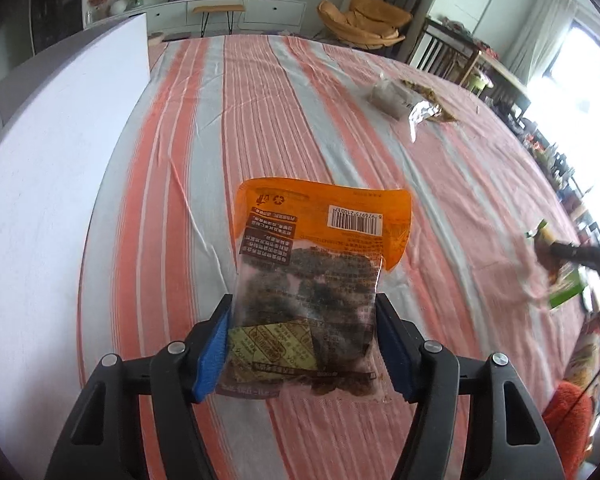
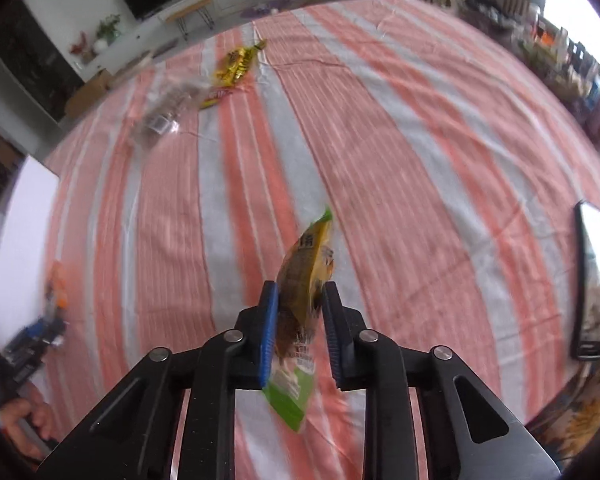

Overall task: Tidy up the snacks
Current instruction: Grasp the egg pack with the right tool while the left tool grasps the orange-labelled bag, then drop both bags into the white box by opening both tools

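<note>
In the left wrist view my left gripper [image 1: 304,312] is shut on an orange-topped clear snack bag [image 1: 320,264] with dark pieces inside, held flat above the striped cloth [image 1: 260,120]. In the right wrist view my right gripper [image 2: 300,296] is shut on a yellow and green snack packet [image 2: 306,280], held edge-on above the cloth [image 2: 420,160]. The right gripper with its packet also shows blurred at the right edge of the left wrist view [image 1: 560,264]. The left gripper shows blurred at the left edge of the right wrist view [image 2: 40,328].
A white board [image 1: 60,160] lies along the left side of the table. A pale and foil packet pile [image 1: 408,100] lies far right. A yellow packet [image 2: 236,64] and a clear packet [image 2: 168,112] lie far off. A phone [image 2: 594,280] lies at the right.
</note>
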A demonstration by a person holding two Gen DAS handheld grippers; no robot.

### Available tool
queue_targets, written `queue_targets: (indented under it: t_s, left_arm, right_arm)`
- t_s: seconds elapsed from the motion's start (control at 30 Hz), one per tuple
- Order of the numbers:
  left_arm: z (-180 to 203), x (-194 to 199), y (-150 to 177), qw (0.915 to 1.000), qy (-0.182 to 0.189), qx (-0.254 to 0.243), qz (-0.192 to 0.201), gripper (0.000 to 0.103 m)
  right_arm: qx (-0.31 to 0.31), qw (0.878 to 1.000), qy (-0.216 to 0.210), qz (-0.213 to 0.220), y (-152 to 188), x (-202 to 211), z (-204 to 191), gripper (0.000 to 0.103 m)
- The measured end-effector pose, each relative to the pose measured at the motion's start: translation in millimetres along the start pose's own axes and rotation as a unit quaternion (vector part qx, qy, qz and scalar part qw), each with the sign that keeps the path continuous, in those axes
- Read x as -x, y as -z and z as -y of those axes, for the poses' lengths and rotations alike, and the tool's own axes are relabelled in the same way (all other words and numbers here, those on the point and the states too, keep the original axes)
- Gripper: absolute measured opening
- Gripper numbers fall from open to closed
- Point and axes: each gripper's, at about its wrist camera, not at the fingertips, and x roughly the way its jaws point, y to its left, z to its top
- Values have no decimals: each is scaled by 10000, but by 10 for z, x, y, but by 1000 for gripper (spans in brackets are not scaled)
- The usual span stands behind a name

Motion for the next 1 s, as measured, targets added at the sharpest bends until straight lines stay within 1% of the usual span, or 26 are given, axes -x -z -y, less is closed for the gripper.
queue_targets:
  t_s: [0.03, 0.1, 0.13, 0.2, 0.23, 0.27, 0.3, 0.33, 0.37, 0.43, 0.47, 0.5, 0.57, 0.6, 0.63, 0.67, 0.7, 0.77, 0.8, 0.83, 0.87, 0.9, 0.93, 0.97, 1.0]
  left_arm:
    - [-13, 35, 8, 9999, 128, 65, 19, 66]
    - [-25, 134, 9, 9993, 315, 153, 100, 66]
    - [-22, 194, 3, 9991, 373, 148, 143, 66]
    - [-18, 269, -17, 9989, 421, 130, 184, 66]
    - [-21, 285, -20, 9987, 453, 139, 170, 66]
    - [-29, 292, -19, 9986, 491, 160, 150, 66]
    - [-36, 291, -17, 9983, 531, 198, 126, 66]
    - [-40, 284, -6, 9981, 559, 228, 104, 66]
    - [-37, 273, 7, 9981, 564, 234, 80, 66]
    - [-21, 263, 26, 9983, 552, 206, 35, 66]
    - [-9, 269, 37, 9983, 550, 187, 19, 66]
    - [5, 283, 46, 9983, 555, 164, 9, 66]
    - [26, 337, 49, 9982, 589, 139, 7, 66]
    - [32, 382, 37, 9978, 643, 149, 31, 66]
    - [37, 431, 28, 9973, 712, 166, 69, 66]
    - [40, 498, 6, 9964, 813, 202, 123, 66]
    - [38, 550, -7, 9957, 887, 224, 166, 66]
    - [45, 683, -50, 9940, 1033, 258, 268, 66]
    - [43, 759, -68, 9930, 1100, 280, 319, 66]
    - [28, 831, -89, 9921, 1160, 311, 361, 66]
    - [1, 910, -112, 9909, 1231, 352, 414, 66]
    - [-64, 1046, -149, 9891, 1314, 415, 513, 66]
    - [-123, 1152, -172, 9884, 1319, 454, 598, 66]
    - [-201, 1274, -190, 9882, 1275, 487, 701, 66]
    - [-333, 1449, -204, 9884, 1127, 529, 865, 66]
  right_arm:
    - [-31, 10000, -25, -31, 25, -3, 16, 21]
    - [-129, 9995, -276, 35, 68, 42, 59, 15]
    - [-172, 9991, -391, 57, 67, 78, 66, 8]
    - [-208, 9987, -467, 92, 58, 119, 36, 7]
    - [-135, 9992, -373, 96, 54, 134, 30, 9]
    - [-37, 9996, -256, 60, 47, 117, 14, 17]
    - [-45, 9996, -254, -82, 38, 54, 28, 21]
    - [-160, 9991, -353, -197, 29, -28, 54, 41]
    - [-227, 9988, -364, -240, 30, -71, 76, 46]
    - [-294, 9986, -87, -427, 59, -255, 113, 45]
    - [-313, 9983, -90, -479, 69, -311, 123, 44]
    - [-277, 9991, -47, -319, 79, -308, 112, 44]
    - [-172, 9993, 31, -324, 84, -321, 65, 38]
    - [-179, 9991, -62, -388, 84, -323, 54, 35]
    - [-247, 9984, -271, -437, 87, -310, 66, 32]
    - [-361, 9973, -468, -439, 85, -293, 86, 31]
    - [-544, 9949, -756, -397, 89, -246, 139, 31]
    - [-767, 9903, -1121, -276, 106, -156, 173, 31]
    - [-893, 9853, -1445, -173, 122, -81, 187, 31]
    - [-947, 9822, -1619, -124, 127, -32, 173, 31]
    - [-1022, 9770, -1869, -71, 133, 51, 141, 31]
    - [-1033, 9737, -2029, -35, 136, 110, 95, 31]
    - [-954, 9694, -2263, 25, 128, 223, -27, 31]
    - [-871, 9675, -2374, 60, 118, 291, -132, 31]
    - [-686, 9639, -2571, 124, 99, 427, -337, 31]
